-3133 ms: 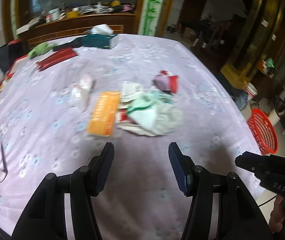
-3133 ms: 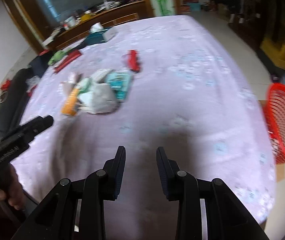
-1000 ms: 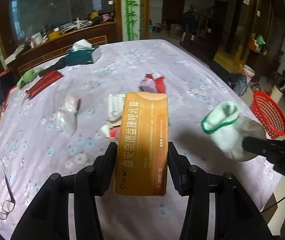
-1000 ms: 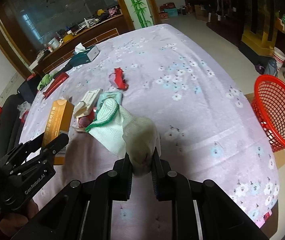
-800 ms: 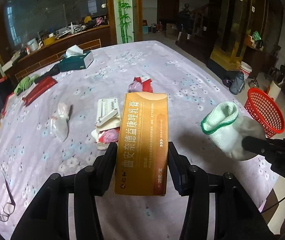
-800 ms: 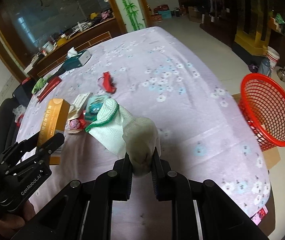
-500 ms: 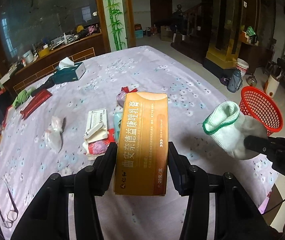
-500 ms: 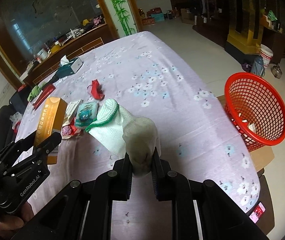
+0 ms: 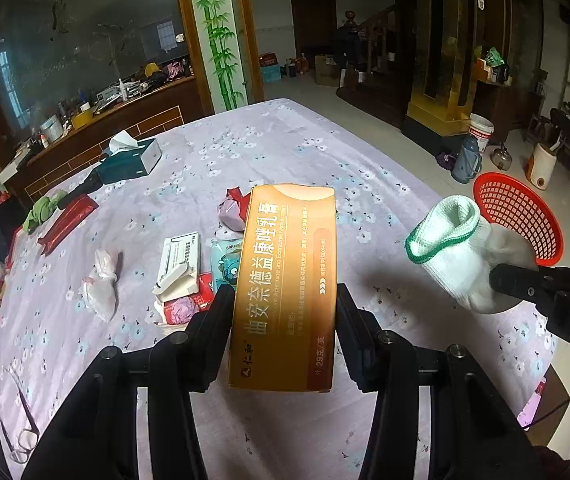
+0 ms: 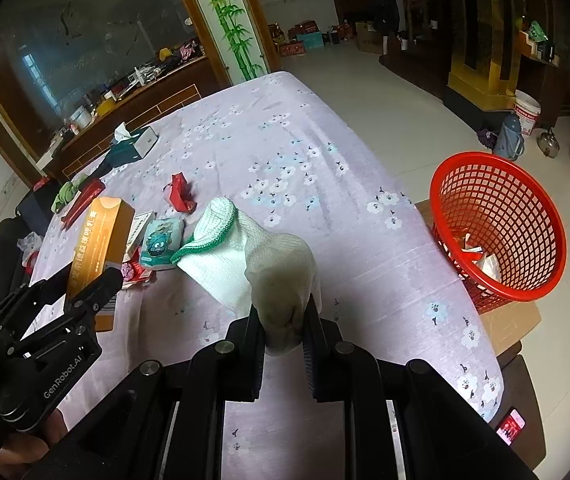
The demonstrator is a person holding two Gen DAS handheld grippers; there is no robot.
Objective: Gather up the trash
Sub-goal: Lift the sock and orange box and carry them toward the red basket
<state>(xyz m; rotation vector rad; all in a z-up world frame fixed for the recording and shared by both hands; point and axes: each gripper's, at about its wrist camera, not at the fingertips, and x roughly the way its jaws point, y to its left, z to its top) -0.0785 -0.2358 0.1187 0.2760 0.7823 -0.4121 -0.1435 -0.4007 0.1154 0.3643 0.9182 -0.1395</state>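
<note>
Mostly cloth, card and plastic here

My left tool [image 9: 283, 312] is matt black plastic, clamped on a glossy orange card box [image 9: 287, 280]. My right tool [image 10: 283, 320] pinches a knitted white cloth glove [image 10: 261, 256]. The bench [image 10: 285, 160] wears smooth flowered cloth; the red basket [image 10: 501, 224] is shiny plastic mesh.

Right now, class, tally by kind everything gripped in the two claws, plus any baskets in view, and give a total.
orange carton, in the left claw: 1
knit glove, white with a green cuff, in the right claw: 1
red mesh basket, beside the table: 1
Total: 3
</note>
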